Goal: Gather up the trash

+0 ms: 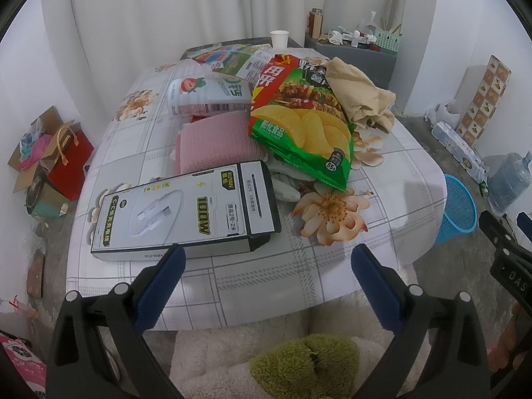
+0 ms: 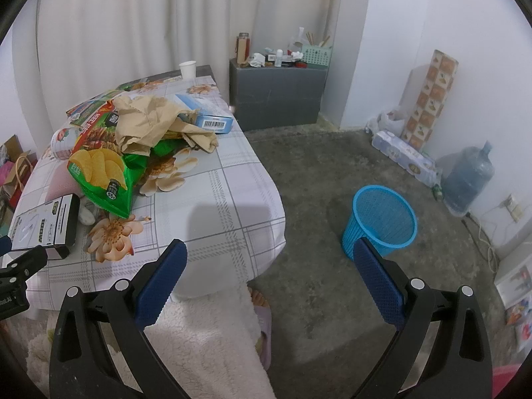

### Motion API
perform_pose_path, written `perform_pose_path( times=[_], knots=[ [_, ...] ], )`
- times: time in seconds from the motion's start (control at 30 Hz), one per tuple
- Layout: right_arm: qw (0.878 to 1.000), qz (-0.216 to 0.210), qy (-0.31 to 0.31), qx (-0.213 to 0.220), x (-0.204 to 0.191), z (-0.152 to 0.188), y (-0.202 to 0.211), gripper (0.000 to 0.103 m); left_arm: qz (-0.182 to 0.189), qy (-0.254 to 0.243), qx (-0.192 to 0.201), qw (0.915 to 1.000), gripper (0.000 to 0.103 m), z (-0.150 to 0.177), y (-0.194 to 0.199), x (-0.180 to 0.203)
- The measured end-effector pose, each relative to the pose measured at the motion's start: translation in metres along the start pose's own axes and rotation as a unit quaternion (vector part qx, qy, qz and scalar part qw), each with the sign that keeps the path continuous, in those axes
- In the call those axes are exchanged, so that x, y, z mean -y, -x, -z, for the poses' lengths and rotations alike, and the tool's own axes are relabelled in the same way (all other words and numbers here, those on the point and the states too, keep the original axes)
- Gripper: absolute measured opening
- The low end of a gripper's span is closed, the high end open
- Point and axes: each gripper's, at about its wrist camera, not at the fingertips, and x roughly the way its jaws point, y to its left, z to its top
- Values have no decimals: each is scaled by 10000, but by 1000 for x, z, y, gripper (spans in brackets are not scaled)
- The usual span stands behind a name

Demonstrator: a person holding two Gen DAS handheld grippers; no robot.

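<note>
Step in hand: nothing had been picked up yet; the collecting looked to be at its start, with both tools held short of the near edge of the table, which wore a checked cloth printed with flowers
Left gripper: its blue-padded jaws stood wide apart and held nothing; the left pad sat just in front of the long grey-and-black cardboard cable box
Right gripper: jaws likewise spread wide and empty, aimed past the table corner toward the floor
Trash on the table: the cable box lay flat nearest the edge; behind it a green-and-red crisp bag rested partly on a folded pink cloth; a crumpled brown paper bag sat against the crisp bag's far side, overlapping a flat light-blue carton; a white pouch with a strawberry picture lay further back, and a white paper cup stood at the far end
Bin: a blue plastic mesh wastebasket stood on the bare floor to the right of the table, apart from it, and appeared empty
Next move, as a judgement: the cable box seemed the likeliest first pick for the left jaws; being broad and flat, it would probably need gripping across its thin end, then carrying right, over the table edge, to the wastebasket
</note>
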Motion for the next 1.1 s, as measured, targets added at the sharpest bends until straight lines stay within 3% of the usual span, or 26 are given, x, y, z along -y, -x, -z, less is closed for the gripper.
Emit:
perform_pose_path(
  times=[1.1],
  knots=[
    [10000, -1, -5, -8, -1, 0, 0, 95, 50, 24, -82, 10000, 98, 10, -3, -6]
  ],
)
